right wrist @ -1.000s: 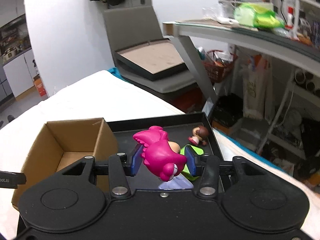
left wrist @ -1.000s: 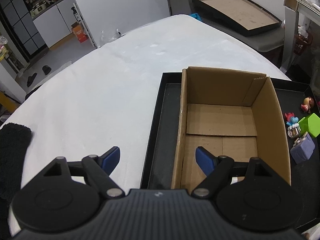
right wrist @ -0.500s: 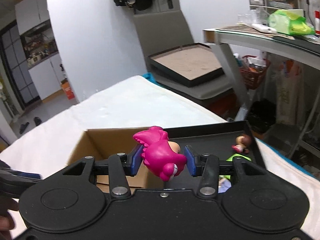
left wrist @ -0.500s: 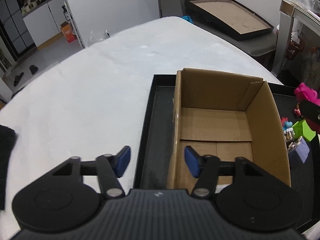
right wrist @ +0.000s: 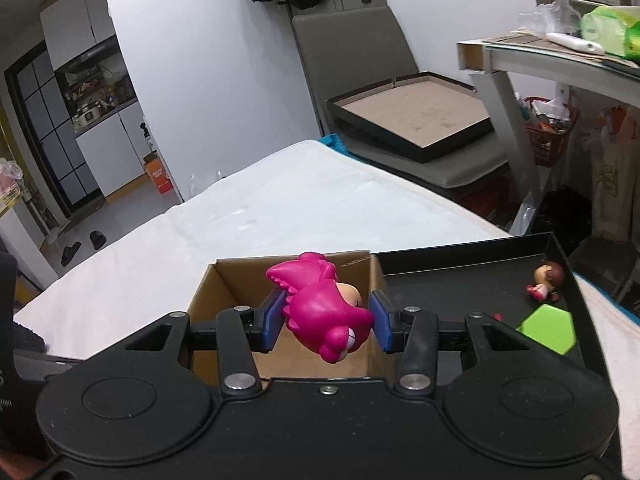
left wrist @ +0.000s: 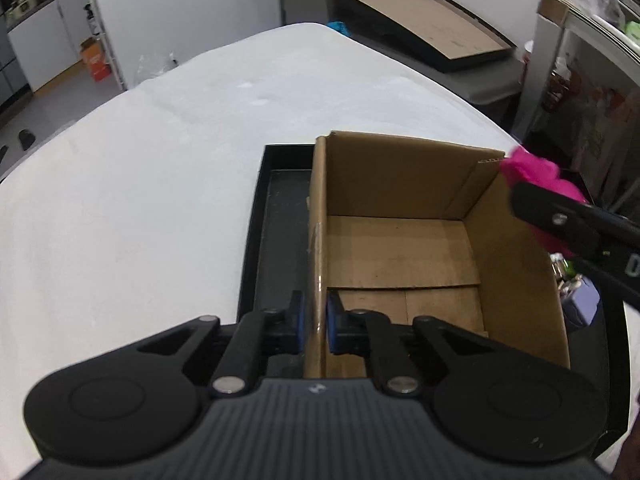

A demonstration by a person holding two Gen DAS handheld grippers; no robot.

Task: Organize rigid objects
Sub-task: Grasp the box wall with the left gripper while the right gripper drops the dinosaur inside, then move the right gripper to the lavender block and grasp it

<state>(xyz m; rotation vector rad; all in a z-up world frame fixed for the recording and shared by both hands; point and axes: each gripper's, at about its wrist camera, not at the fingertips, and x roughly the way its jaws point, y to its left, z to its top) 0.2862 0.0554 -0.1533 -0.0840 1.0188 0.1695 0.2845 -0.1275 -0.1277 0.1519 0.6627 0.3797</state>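
Cardboard box [left wrist: 404,248], open top, sits in a black tray [left wrist: 276,216] on a white-covered table [left wrist: 140,180]; it fills the centre-right of the left wrist view. Left gripper [left wrist: 315,322], bottom centre of that frame, has just been closing & now pinches the box's near-left wall, one blue pad outside, one inside. Box floor bare, flaps showing.

Right gripper [right wrist: 326,322], lower centre of the right wrist view, clamps a magenta toy figure [right wrist: 320,308] btwn its blue pads, toy tilted head-down toward the lens. In that view the toy shows in front of the box's open top; can't tell its height over it. In the left wrist view the same toy [left wrist: 532,172] shows at the right edge, by the box's far-right corner.

Right side of the tray, right wrist view: a green hexagonal block [right wrist: 548,330] & a small brown-haired figurine [right wrist: 548,280] lying near the far corner, apart from each other.
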